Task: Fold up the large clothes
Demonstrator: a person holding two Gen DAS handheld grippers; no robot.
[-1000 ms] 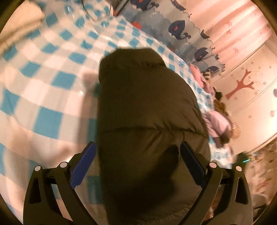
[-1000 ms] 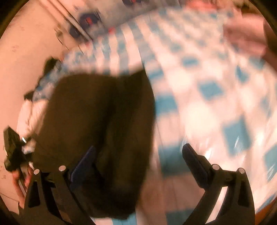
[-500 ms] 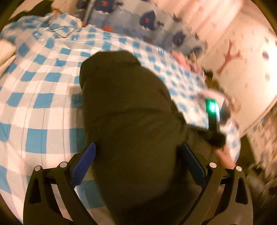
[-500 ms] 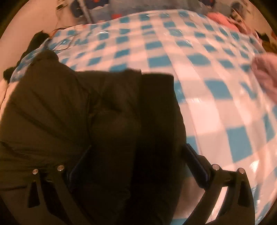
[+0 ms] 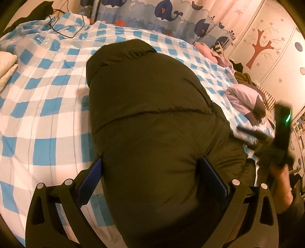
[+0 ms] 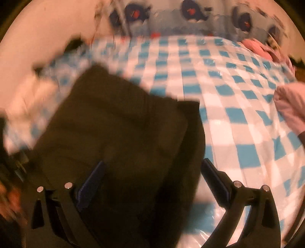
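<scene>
A dark olive puffer jacket (image 5: 148,118) lies folded into a long bundle on the bed with the blue and white checked sheet (image 5: 43,106). My left gripper (image 5: 152,177) hovers open above the jacket's near end, its blue pads wide apart on either side of the bulge. The right wrist view is blurred: the same jacket (image 6: 124,143) fills the lower left, and my right gripper (image 6: 152,181) stands open over its near right part. In the left wrist view the right gripper's black body with a green light (image 5: 282,133) shows at the far right, held by a hand (image 5: 284,183).
A pink and grey pile of clothes (image 5: 246,99) sits at the bed's right edge, also seen as pink cloth (image 6: 291,106). A cream folded cloth (image 5: 6,66) lies at the left. A black cable (image 5: 63,28) trails near the whale-print curtain (image 5: 171,17). A wall with a tree sticker (image 5: 261,45) stands at right.
Both grippers have drawn back from the jacket, so more of the bed shows. The right gripper swung rightward, its view turning toward the bed's middle and blurring. Both stayed open.
</scene>
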